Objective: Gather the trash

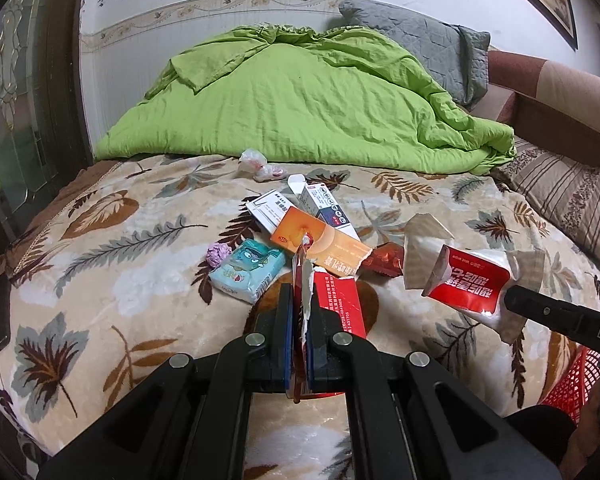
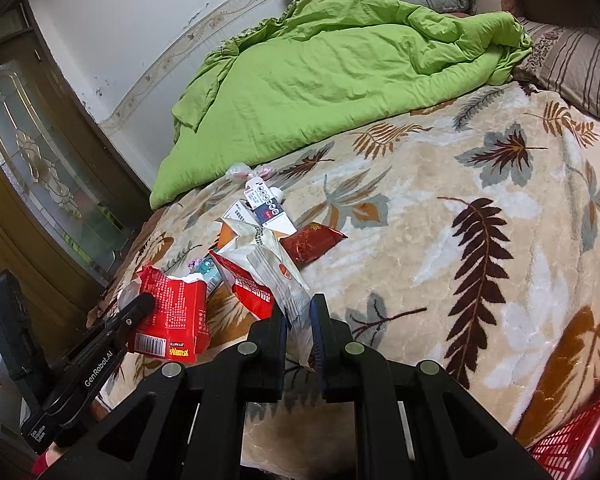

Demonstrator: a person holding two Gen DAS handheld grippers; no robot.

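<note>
Clamped in the left gripper (image 1: 300, 320) is a torn red box (image 1: 336, 304), held above the leaf-print blanket (image 1: 112, 240). Right gripper (image 2: 300, 320), jaws likewise pinched tight, holds a red-and-white wrapper (image 2: 260, 280) by one end. More trash (boxes (image 1: 320, 204), tissue pack (image 1: 246, 270), dark red packet (image 2: 312, 244)) lies on the blanket just beyond. Red basket (image 2: 572, 440) sits at the bed's edge.

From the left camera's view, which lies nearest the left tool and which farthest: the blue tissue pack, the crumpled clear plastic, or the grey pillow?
1. Blue tissue pack, just left of the left tool.
2. Crumpled clear plastic, farther up the bed at the green quilt's edge.
3. Grey pillow, far back against the wall, to the right.
</note>
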